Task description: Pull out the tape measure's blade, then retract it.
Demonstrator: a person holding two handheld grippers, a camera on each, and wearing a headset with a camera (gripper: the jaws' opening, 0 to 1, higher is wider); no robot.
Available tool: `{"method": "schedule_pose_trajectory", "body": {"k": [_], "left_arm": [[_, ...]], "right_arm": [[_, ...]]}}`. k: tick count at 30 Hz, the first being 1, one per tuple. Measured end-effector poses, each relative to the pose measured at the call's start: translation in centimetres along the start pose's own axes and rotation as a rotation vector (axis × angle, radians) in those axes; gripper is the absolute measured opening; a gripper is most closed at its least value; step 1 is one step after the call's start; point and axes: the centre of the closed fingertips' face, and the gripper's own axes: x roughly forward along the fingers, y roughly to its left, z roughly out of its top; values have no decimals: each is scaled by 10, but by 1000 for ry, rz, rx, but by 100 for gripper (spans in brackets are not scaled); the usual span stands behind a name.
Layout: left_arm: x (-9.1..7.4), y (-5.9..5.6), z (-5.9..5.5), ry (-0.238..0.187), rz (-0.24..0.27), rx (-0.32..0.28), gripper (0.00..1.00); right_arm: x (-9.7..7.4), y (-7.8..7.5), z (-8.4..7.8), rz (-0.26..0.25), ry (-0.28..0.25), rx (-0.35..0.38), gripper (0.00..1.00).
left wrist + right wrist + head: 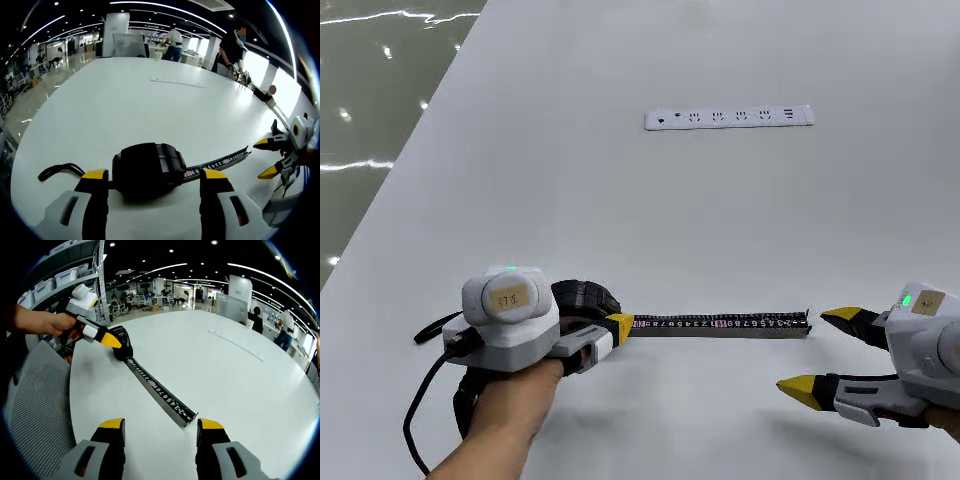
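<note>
Head view, blade: the tape measure's blade (720, 323) lies flat on the white table (620, 180), numbered face up. It is extended from the case toward the right gripper.
Case: the black case (147, 167) sits on the table at the blade's left end, its wrist strap (57, 170) trailing to the side.
Left gripper: the left gripper (155, 175) has one yellow-tipped jaw on each side of the case, seemingly closed against it. This grip probably anchors the case so that a pull on the blade cannot drag it along.
Hand: a hand (515, 395) holds this gripper low, near the table surface.
Right gripper: the right gripper (161, 424) has its jaws apart and holds nothing.
Blade end and right gripper: in the right gripper view the hooked end lies just ahead of the two tips, in line with the gap between them. In the head view it lies just beside the farther tip, without touching it.
Stage (judged): the blade is out and its end is free, so the pull looks done and retraction comes next.
Beyond: a white power strip (730, 117) lies well apart, farther up the table.
</note>
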Motion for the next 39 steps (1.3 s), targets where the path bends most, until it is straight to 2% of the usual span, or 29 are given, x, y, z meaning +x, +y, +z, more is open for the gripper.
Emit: {"method": "schedule_pose_trajectory", "body": {"k": [4, 14, 20, 27, 39], "left_arm": [[4, 0, 2, 1, 6, -4, 70], [7, 2, 2, 1, 19, -7, 67], [8, 3, 2, 1, 21, -14, 65], [9, 4, 5, -5, 25, -16, 62], [10, 7, 6, -7, 30, -14, 59]], "right_arm": [[2, -8, -3, 8, 11, -20, 52], [7, -14, -1, 52, 31, -86, 43], [13, -24, -4, 77, 49, -126, 37], [18, -26, -4, 119, 66, -174, 30], [23, -30, -5, 147, 76, -208, 17]]}}
